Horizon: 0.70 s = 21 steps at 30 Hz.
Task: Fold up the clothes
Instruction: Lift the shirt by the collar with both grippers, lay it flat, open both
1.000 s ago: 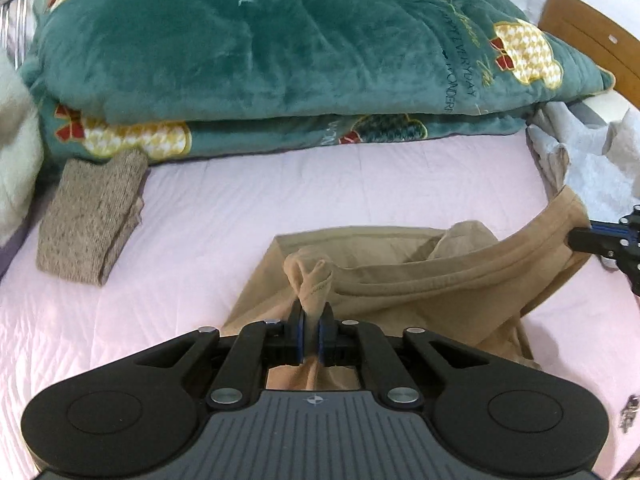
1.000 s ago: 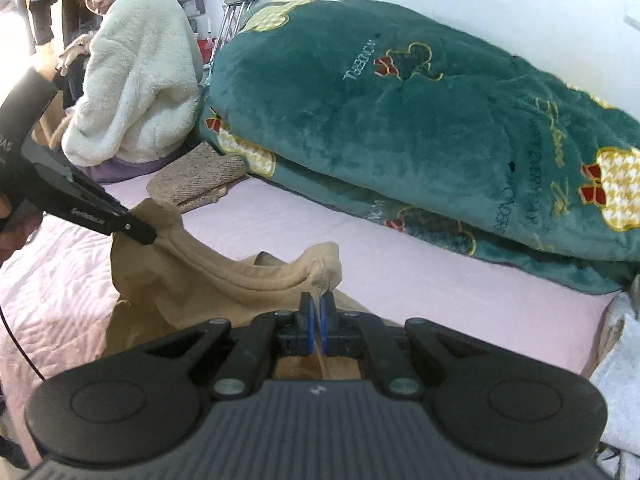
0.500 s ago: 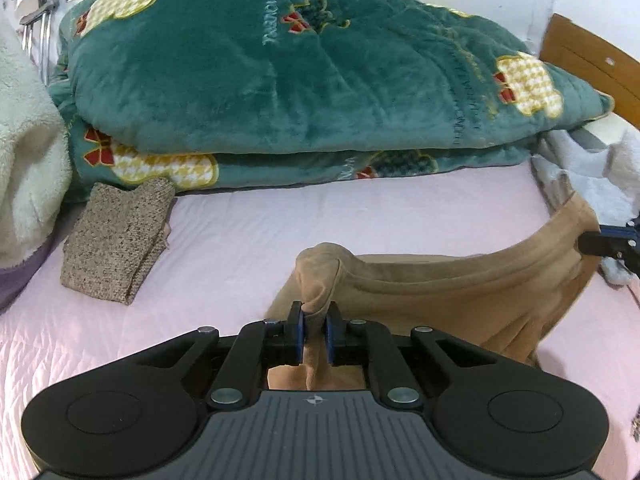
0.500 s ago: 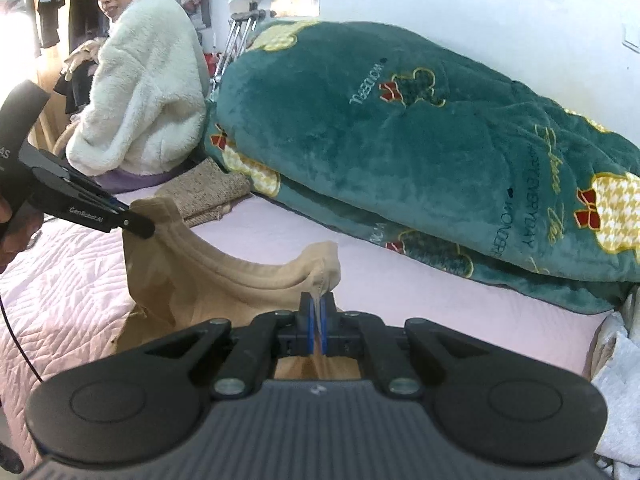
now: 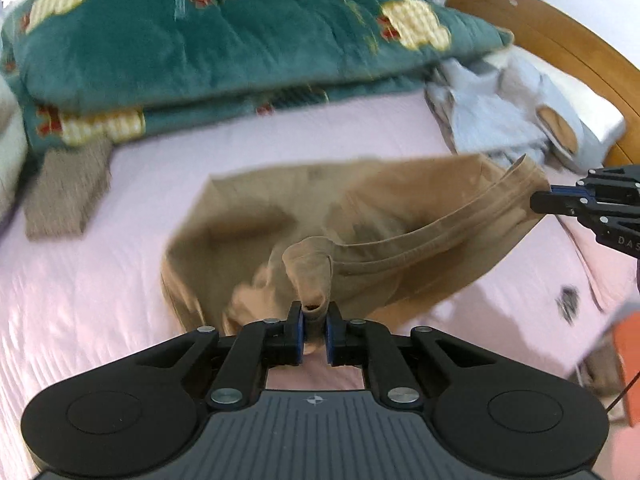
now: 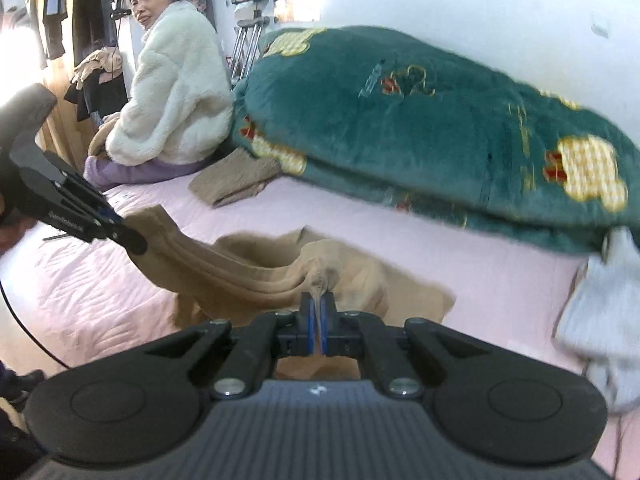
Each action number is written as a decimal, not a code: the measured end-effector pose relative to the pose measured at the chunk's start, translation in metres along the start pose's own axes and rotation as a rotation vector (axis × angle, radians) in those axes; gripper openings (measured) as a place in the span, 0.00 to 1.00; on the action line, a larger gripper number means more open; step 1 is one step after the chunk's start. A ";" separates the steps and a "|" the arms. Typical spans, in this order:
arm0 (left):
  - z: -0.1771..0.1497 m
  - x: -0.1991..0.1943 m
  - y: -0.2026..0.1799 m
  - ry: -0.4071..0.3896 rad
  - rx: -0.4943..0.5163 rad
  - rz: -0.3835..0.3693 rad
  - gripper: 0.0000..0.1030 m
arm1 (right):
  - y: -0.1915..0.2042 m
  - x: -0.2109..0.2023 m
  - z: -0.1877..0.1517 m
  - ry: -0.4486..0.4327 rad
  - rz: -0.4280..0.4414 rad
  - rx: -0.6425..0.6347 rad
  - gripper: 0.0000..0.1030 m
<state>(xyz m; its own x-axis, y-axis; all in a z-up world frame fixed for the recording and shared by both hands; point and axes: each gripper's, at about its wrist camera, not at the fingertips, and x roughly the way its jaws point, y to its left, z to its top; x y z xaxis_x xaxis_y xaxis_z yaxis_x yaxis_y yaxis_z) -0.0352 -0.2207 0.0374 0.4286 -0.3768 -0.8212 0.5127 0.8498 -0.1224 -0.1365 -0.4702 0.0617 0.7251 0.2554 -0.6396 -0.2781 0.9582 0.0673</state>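
Observation:
A tan garment [image 5: 304, 216] hangs stretched between my two grippers over the pink bed sheet [image 5: 88, 280], its lower part trailing on the sheet. My left gripper [image 5: 314, 320] is shut on a bunched end of its ribbed hem. In the left wrist view my right gripper [image 5: 538, 200] pinches the hem's other end at the right. In the right wrist view my right gripper [image 6: 318, 308] is shut on a thin fold of the tan garment [image 6: 256, 268], and my left gripper [image 6: 134, 238] grips the cloth at the left.
A folded green quilt [image 5: 208, 36] lies along the back of the bed, with a folded brown knit [image 5: 68, 196] at its left end. A pale blue-grey clothes pile [image 5: 500, 120] sits by the wooden headboard [image 5: 560, 40]. A person in a white fleece coat [image 6: 172, 96] sits on the bed's far corner.
Both grippers have swept across the bed and risen a little, carrying the tan garment. The hem is pulled straighter and more of the cloth is spread on the sheet.

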 end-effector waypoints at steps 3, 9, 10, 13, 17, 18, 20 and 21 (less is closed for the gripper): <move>-0.045 -0.004 -0.009 0.047 -0.011 -0.028 0.11 | 0.029 -0.012 -0.035 0.057 -0.012 0.016 0.03; -0.139 0.002 -0.020 0.155 0.019 -0.076 0.11 | 0.072 -0.022 -0.111 0.195 -0.035 0.062 0.04; -0.157 0.009 -0.022 0.170 0.049 -0.069 0.13 | 0.077 -0.018 -0.122 0.226 -0.044 0.062 0.04; -0.199 0.029 -0.018 0.237 0.044 -0.067 0.15 | 0.087 -0.004 -0.155 0.355 -0.075 0.072 0.14; -0.223 0.017 -0.003 0.234 -0.031 -0.079 0.20 | 0.096 -0.014 -0.172 0.459 -0.133 0.076 0.28; -0.224 0.010 0.000 0.231 -0.048 -0.082 0.21 | 0.096 -0.019 -0.171 0.462 -0.141 0.080 0.35; -0.221 -0.002 0.004 0.227 -0.072 -0.073 0.24 | 0.095 -0.029 -0.164 0.458 -0.160 0.090 0.38; -0.218 -0.010 0.005 0.230 -0.082 -0.066 0.24 | 0.093 -0.030 -0.154 0.438 -0.167 0.095 0.38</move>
<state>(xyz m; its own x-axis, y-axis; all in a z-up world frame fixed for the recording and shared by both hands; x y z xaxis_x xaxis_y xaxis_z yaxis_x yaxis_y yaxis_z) -0.1988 -0.1322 -0.0764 0.2110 -0.3469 -0.9139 0.4677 0.8568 -0.2172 -0.2808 -0.4090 -0.0311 0.4152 0.0383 -0.9089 -0.1072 0.9942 -0.0071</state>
